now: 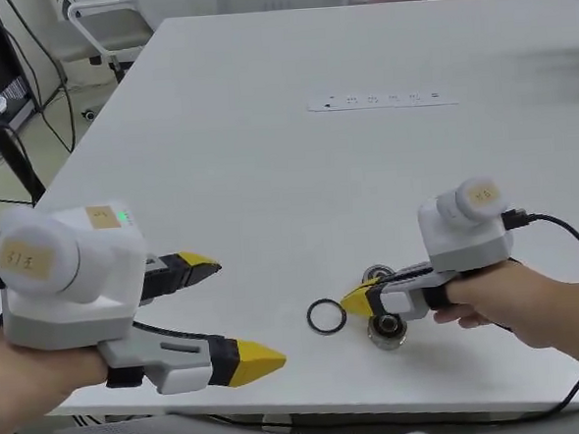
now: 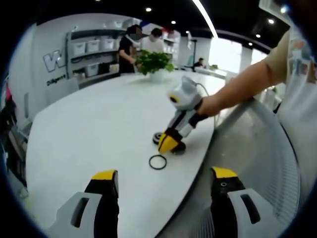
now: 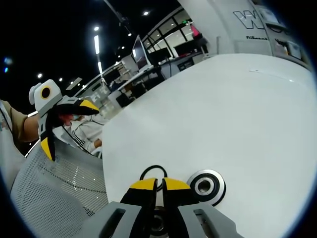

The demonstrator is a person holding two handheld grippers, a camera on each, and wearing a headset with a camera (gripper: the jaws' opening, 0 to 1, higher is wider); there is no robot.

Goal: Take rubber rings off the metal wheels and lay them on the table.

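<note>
**A:** So, where did the ring sit, and what were the jaws doing?

**B:** One black ring (image 1: 326, 316) lay flat on the white table (image 1: 266, 159), near the front edge. It was just beside the yellow tips of my right gripper (image 1: 358, 299), whose jaws were drawn together with only a slit between them. I could not tell whether they pinched anything. My left gripper (image 1: 231, 309) hung well apart at the table's corner, with its jaws spread wide and nothing in them.

**A:** And the wheels?

**B:** There were two. The far wheel (image 1: 379, 273) stood just beside the right jaws. Its rim looked dark, so I judged that its ring was on. The near wheel (image 1: 387, 331) lay partly under that gripper, and its rim was hidden from me.

**A:** How would you do the next ring well?

**B:** I would bring the left gripper in to pin the wheel, since a loose wheel would likely roll or skid. The right tips should catch only the rubber lip and peel it sideways around the rim. A straight pull would probably drag the wheel along. I would lay that ring beside the first, not on it.
</note>
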